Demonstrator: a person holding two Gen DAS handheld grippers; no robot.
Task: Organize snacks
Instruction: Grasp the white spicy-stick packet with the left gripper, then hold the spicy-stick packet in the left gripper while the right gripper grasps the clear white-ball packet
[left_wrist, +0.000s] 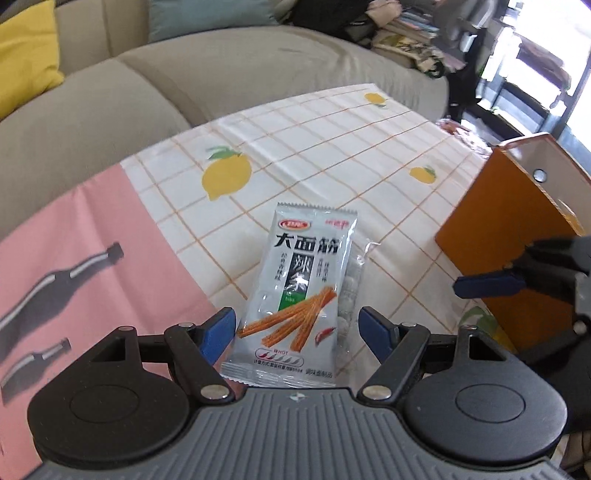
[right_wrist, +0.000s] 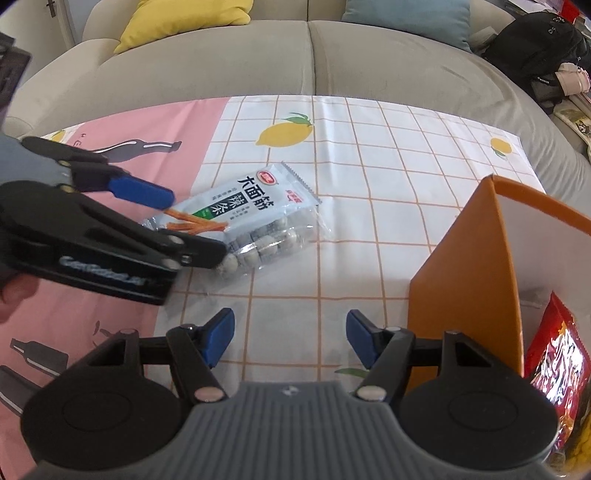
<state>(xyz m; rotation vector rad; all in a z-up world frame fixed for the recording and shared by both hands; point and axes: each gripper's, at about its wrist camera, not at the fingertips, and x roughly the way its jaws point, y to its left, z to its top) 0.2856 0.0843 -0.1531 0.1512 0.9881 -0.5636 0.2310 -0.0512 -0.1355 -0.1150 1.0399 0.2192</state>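
A grey-white packet of spicy gluten strips (left_wrist: 299, 295), printed with black characters and orange sticks, lies flat on the checked tabletop (left_wrist: 332, 147), overlapping a clear pack of round pale sweets (right_wrist: 266, 245). In the orange box (right_wrist: 469, 266) nearby stands a shiny red snack bag (right_wrist: 557, 362).

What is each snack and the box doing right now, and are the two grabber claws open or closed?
Spicy strip packet: sealed, flat on top of the clear pack.
Clear pack of round snacks: sealed, lying on the tablecloth.
Orange box: open, upright.
Red snack bag: inside the box.
Left gripper: open, astride the packet.
Right gripper: open, empty.
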